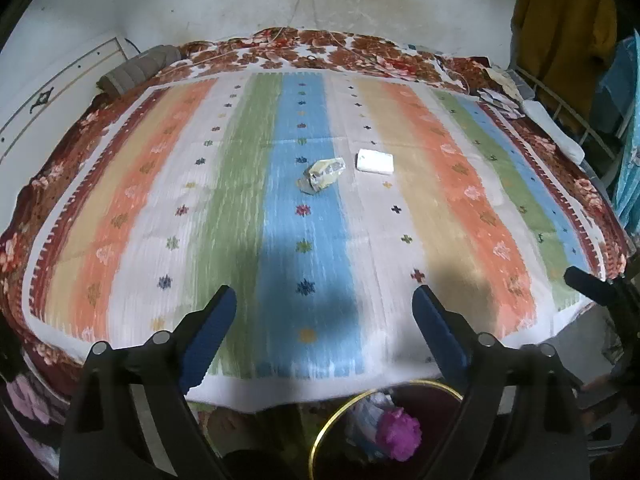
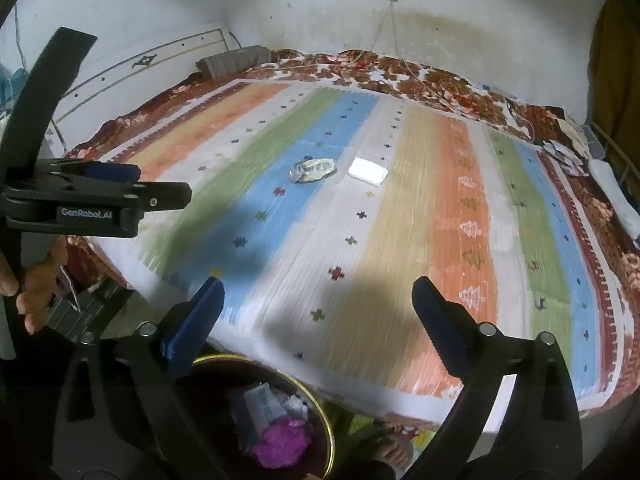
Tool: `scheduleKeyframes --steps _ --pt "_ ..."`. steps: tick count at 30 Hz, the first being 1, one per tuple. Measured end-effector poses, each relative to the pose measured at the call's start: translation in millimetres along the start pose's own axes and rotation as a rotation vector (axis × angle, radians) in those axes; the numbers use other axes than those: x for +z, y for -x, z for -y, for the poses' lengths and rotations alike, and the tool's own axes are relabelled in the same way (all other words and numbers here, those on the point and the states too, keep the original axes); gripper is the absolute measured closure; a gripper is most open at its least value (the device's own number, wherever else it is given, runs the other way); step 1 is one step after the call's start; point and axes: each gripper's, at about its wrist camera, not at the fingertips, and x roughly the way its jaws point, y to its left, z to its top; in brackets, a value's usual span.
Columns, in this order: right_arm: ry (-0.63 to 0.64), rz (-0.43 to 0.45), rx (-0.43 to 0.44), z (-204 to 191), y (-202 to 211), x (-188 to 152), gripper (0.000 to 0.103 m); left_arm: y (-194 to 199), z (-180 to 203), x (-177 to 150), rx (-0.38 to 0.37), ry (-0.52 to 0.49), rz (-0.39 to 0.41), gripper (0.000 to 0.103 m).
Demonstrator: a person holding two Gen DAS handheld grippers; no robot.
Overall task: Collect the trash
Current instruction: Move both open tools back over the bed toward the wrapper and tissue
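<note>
Both spread, empty: left gripper (image 1: 324,300) and right gripper (image 2: 318,292); the crumpled wrapper (image 1: 323,175) may slip when pinched.

Two grippers, left (image 1: 324,296) and right (image 2: 316,288); one crumpled wrapper (image 1: 323,175); one white packet (image 1: 375,161); one bin (image 1: 384,432).

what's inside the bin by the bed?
In the bin: a crumpled magenta wad, a clear plastic wrapper and a scrap of white paper. The gripper arms and dark walls hide the rest, including the bottom.
</note>
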Motion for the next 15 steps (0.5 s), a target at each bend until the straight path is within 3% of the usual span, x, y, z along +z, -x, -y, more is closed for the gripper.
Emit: scheduleKeyframes --steps 15 --pt "0.083 -0.027 -0.033 19 -64 35 0.009 -64 -17 42 -0.017 -0.008 -0.025 0.013"
